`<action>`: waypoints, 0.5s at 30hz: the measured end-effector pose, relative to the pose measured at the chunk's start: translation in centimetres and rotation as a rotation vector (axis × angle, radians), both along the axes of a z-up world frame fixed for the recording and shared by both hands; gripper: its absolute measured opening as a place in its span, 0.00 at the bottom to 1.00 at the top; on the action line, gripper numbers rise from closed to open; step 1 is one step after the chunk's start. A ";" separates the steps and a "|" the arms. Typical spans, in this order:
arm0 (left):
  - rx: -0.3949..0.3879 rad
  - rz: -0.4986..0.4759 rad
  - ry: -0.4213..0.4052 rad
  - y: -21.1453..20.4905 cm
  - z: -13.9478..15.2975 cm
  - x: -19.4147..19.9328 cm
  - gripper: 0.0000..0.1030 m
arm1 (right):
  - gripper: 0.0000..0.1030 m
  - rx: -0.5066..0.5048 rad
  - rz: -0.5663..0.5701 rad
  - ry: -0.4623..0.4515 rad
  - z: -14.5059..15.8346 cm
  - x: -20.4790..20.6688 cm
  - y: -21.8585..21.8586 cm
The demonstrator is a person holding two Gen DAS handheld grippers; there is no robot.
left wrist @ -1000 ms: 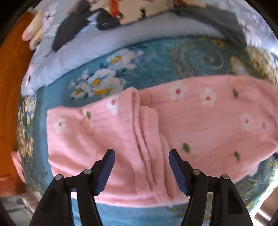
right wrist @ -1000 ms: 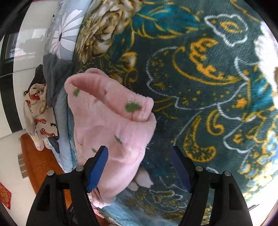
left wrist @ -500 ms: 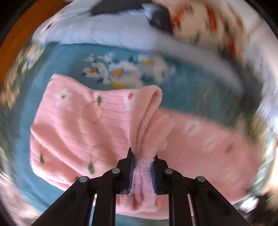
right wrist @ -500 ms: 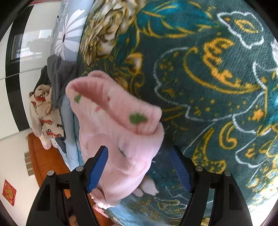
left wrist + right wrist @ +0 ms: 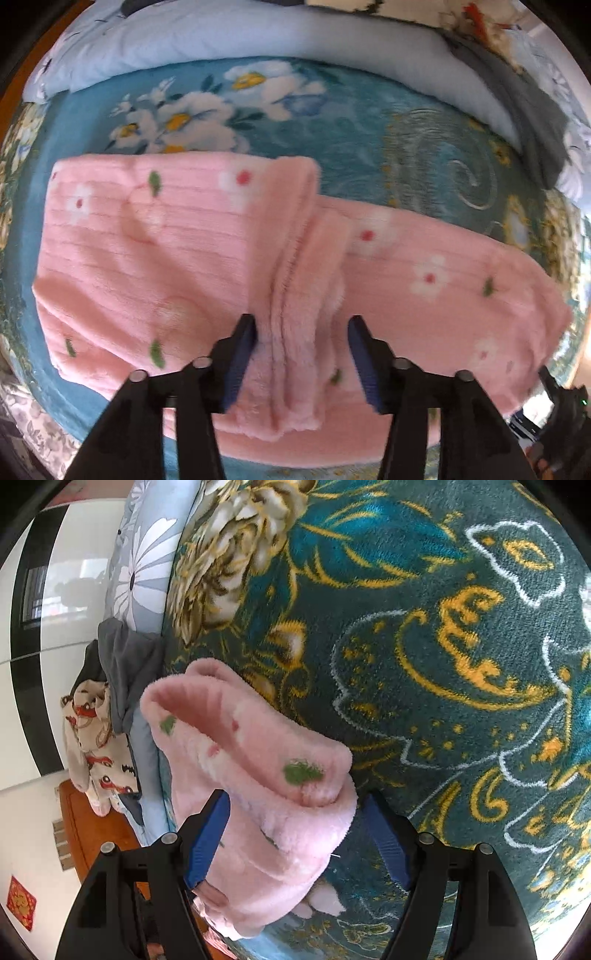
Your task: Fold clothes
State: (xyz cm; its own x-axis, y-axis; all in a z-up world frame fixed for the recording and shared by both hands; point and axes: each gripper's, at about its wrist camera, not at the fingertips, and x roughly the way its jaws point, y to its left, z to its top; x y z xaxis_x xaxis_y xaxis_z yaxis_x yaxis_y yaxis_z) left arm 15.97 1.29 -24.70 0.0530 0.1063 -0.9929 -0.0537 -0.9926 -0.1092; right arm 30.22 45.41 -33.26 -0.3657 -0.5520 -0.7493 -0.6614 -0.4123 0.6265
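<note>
Left gripper point(image 5: 301, 354) pointing down, jaws opening, a raised ridge of the pink fleece garment point(image 5: 184, 266) between the blue pads point(image 5: 242, 360) but not pinched. Fluffy, ribbed cloth dotted with white flowers and green leaves, spread flat to both sides over a teal flowered blanket point(image 5: 332, 122). Beyond that, a pale blue quilt point(image 5: 258, 33). Right gripper point(image 5: 295, 834) parted wide, straddling the garment's rolled end point(image 5: 258, 760) without squeezing; plush teal and gold pile to its right. No readable writing.

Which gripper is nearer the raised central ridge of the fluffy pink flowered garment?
Left. The left gripper straddles the ridge, jaws opening; the right gripper straddles the garment's end.
</note>
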 end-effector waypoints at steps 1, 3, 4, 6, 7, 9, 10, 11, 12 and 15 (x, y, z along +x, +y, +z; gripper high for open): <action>0.030 0.004 0.005 -0.3 0.7 0.2 0.59 | 0.73 0.003 -0.013 -0.002 0.1 -0.1 0.0; 0.087 0.031 0.012 -1.3 2.0 0.6 0.60 | 0.66 0.002 -0.032 -0.004 0.3 -0.3 -0.2; 0.108 0.053 0.015 -2.2 2.7 0.9 0.62 | 0.59 0.002 -0.039 -0.010 0.4 -0.5 -0.4; 0.128 0.095 0.020 -4.2 3.7 1.4 0.63 | 0.50 0.034 -0.045 -0.037 0.7 -0.9 -0.8; 0.141 0.123 0.019 -5.5 4.1 1.7 0.63 | 0.44 0.047 -0.049 -0.045 1.0 -1.0 -1.0; 0.171 0.185 0.012 -8.5 5.0 2.5 0.63 | 0.33 0.070 -0.060 -0.028 2.4 -1.1 -1.7; 0.183 0.211 0.010 -9.9 5.3 2.9 0.63 | 0.30 0.084 -0.061 -0.010 3.3 -1.1 -2.2; 0.194 0.234 0.009 -11.4 5.6 3.4 0.63 | 0.30 0.100 -0.053 0.013 4.6 -1.2 -2.8; 0.202 0.251 0.009 -12.8 6.0 3.7 0.63 | 0.29 0.115 -0.039 0.040 5.9 -1.4 -3.5; 0.215 0.289 0.011 -16.9 7.2 4.2 0.63 | 0.28 0.169 0.037 0.121 10.0 -2.2 -6.7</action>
